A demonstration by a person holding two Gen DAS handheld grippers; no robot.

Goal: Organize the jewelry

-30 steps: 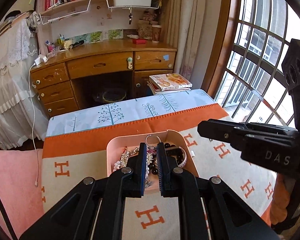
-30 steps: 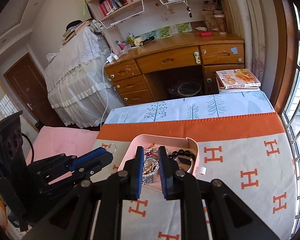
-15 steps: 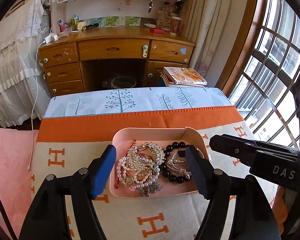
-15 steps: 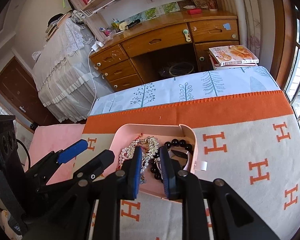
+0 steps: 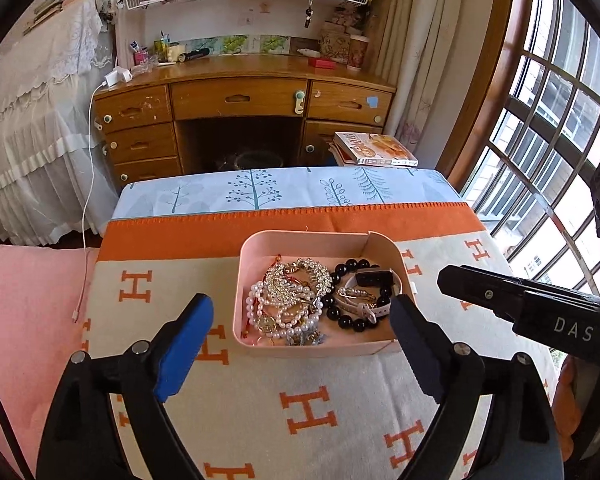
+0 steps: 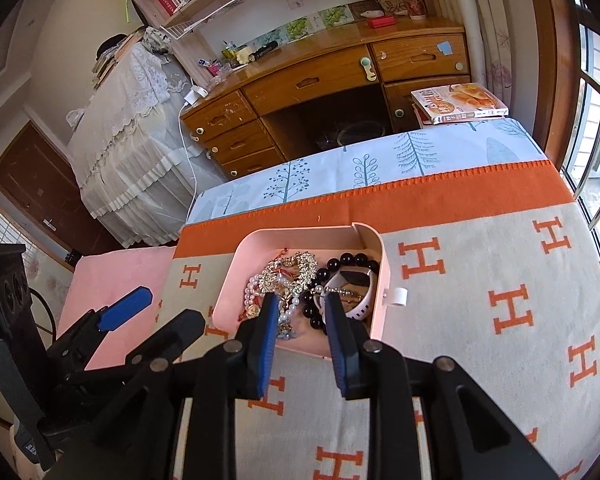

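A pink tray (image 5: 256, 240) sits on the H-patterned blanket and holds a heap of jewelry: pearl strands and a gold brooch (image 5: 290, 298) on the left, a black bead bracelet (image 5: 350, 322) and a white-strap watch (image 5: 374, 280) on the right. My left gripper (image 5: 302, 314) is wide open and empty, its fingers on either side of the tray's near end. My right gripper (image 6: 302, 312) is slightly open and empty, with its tips over the tray's (image 6: 236, 256) near rim above the pearls (image 6: 288, 312) and black beads (image 6: 316, 322).
The orange and grey H-patterned blanket (image 5: 308, 408) covers the surface, with a tree-print cloth (image 5: 284, 190) at its far edge. A small white cylinder (image 6: 399, 297) lies right of the tray. A wooden desk (image 5: 240, 96), a book stack (image 5: 374, 150) and a window (image 5: 560, 120) lie beyond.
My left gripper opened wide, from shut on a ring to empty, and the ring is no longer in it. My right gripper opened slightly and came closer over the tray.
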